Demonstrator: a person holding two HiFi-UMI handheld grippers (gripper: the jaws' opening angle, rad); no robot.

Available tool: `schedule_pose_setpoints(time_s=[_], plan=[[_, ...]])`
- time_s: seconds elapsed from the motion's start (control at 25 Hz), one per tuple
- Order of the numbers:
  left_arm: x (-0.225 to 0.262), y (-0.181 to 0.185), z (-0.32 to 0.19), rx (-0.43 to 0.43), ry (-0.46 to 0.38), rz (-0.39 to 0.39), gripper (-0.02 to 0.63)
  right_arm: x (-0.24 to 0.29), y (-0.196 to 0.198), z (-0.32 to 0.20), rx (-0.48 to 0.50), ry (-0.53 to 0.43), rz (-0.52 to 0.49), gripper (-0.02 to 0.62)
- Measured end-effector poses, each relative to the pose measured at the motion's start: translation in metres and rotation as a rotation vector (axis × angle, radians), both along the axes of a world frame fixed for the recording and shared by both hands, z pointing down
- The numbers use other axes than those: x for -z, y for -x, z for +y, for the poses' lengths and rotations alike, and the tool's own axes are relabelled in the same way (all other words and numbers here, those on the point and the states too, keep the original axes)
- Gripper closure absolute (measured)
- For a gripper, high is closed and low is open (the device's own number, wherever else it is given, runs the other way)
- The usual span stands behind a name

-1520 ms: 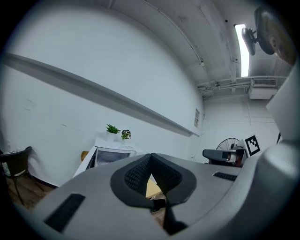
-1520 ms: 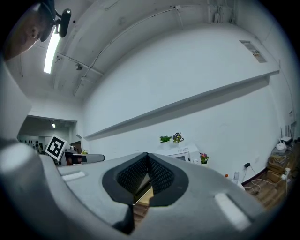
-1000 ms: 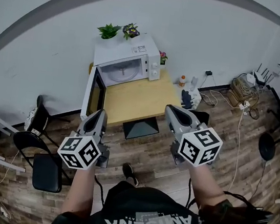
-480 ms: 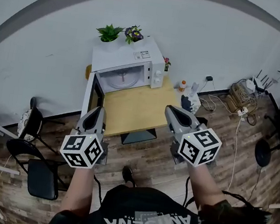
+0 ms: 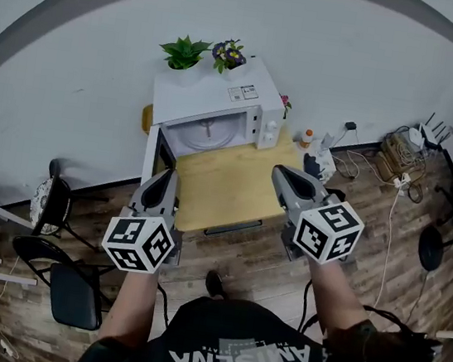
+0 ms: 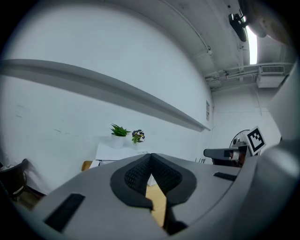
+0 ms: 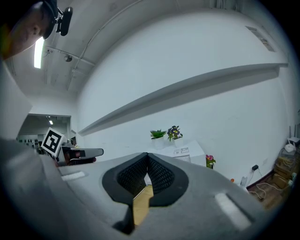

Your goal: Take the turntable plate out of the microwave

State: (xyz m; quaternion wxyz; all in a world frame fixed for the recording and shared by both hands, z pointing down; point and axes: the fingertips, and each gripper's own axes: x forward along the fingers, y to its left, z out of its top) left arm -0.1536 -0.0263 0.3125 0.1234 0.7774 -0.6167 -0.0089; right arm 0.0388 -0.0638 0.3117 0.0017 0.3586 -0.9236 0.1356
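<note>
plate [image 5: 205,134]: pale round disc, inside open white microwave [image 5: 222,92], far
label [image 5: 243,95]: microwave top, unreadable
L gripper [image 5: 166,176]: clenched, empty
R gripper [image 5: 283,173]: clenched, empty

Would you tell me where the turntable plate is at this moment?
In the head view the turntable plate lies inside the open microwave at upper centre, which stands at the far end of the wooden table, against the wall.

A green plant [image 5: 184,50] and a pot of purple flowers [image 5: 229,53] sit side by side at top centre. Below them stands a wooden table [image 5: 225,188]. A black chair [image 5: 76,295] is lower left, and what may be coiled cables [image 5: 402,149] lie at right.
</note>
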Motion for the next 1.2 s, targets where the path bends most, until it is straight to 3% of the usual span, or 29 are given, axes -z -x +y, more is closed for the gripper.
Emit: schedule_pose_setpoints(time_s=[0.16, 0.36, 0.68, 1.2], plan=[[-0.012, 0.012, -0.023, 0.000, 0.030, 0.036, 0.604, 0.000, 0.022, -0.020, 0.015, 0.006, -0.004, 0.592], [-0.008, 0.025, -0.051, -0.019, 0.018, 0.027, 0.604, 0.000, 0.045, -0.049, 0.016, 0.011, 0.005, 0.591], [-0.020, 0.048, -0.083, 0.050, 0.046, 0.064, 0.604, 0.005, 0.064, -0.089, 0.085, 0.005, 0.025, 0.591], [-0.010, 0.033, -0.128, 0.275, 0.023, 0.039, 0.604, -0.005, 0.054, -0.181, 0.315, -0.019, 0.041, 0.591]])
